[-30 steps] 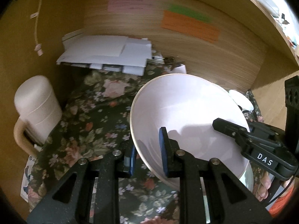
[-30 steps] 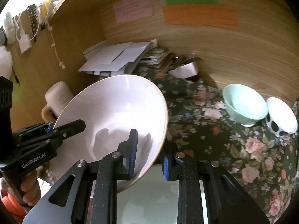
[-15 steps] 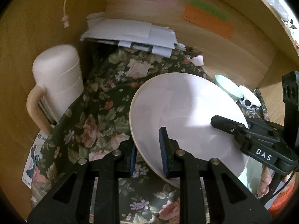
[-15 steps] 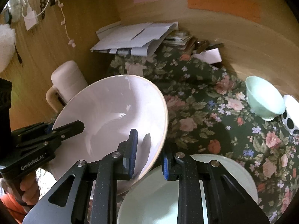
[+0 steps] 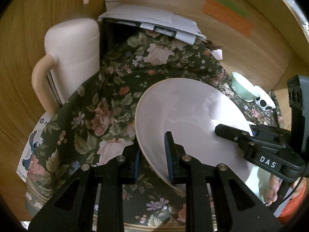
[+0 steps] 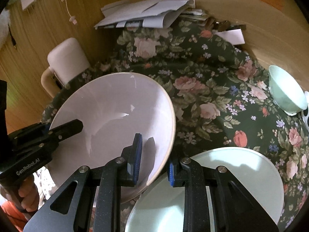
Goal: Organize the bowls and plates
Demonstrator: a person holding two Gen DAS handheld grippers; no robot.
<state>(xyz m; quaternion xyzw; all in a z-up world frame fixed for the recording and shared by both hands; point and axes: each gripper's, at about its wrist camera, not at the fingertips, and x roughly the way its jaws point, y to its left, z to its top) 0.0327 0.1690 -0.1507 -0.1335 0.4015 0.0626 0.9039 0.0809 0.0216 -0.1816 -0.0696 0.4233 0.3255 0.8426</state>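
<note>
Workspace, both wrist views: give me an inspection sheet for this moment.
Surface: dark floral cloth over the table, inside a wooden alcove.
Job's things: large white bowl held tilted by both tools; pale green plate flat on the cloth below the right tool; small green bowl and spotted bowl side by side at far right.
Clutter: stacked papers at the back; pink jug at left.
Grippers: left tool and right tool each shut on the bowl's rim, opposite sides.
Cables: a pull cord hangs on the left wall.
Surroundings: coloured notes on the back wall.
</note>
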